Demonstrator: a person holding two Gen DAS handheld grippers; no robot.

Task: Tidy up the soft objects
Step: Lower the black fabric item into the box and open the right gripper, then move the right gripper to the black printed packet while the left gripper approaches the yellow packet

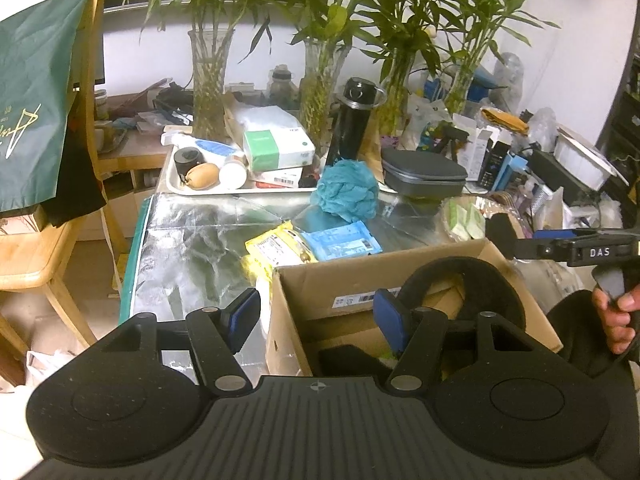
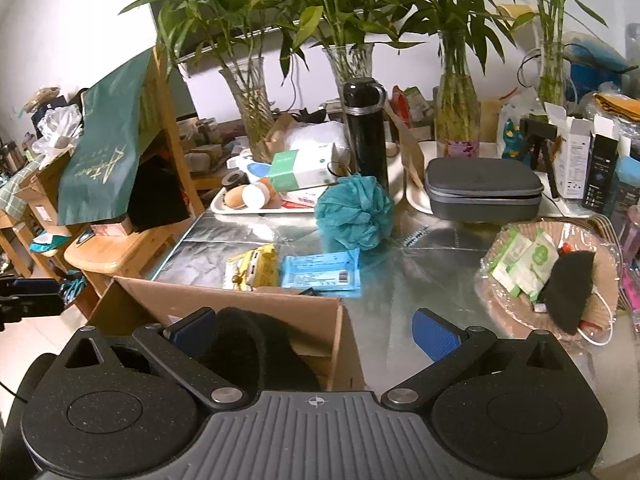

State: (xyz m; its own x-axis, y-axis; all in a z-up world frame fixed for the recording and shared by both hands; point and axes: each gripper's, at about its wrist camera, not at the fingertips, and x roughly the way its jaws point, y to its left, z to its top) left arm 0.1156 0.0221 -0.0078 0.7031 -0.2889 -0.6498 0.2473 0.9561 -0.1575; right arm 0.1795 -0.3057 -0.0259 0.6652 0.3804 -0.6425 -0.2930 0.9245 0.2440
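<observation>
Neck pillow (image 1: pixel 468 280) in box (image 1: pixel 320 280) — tools agape, empty.

The foil-covered table (image 2: pixel 416 264) lies bare between the cardboard box (image 2: pixel 240 304) and the wicker plate (image 2: pixel 600 280), giving a lane toward the teal bath pouf (image 2: pixel 354 212). 2 flat packets, yellow (image 2: pixel 254 266) and blue (image 2: pixel 320 270), lie just behind the box; vases (image 2: pixel 248 108) and a black flask (image 2: pixel 366 128) wall off the back
</observation>
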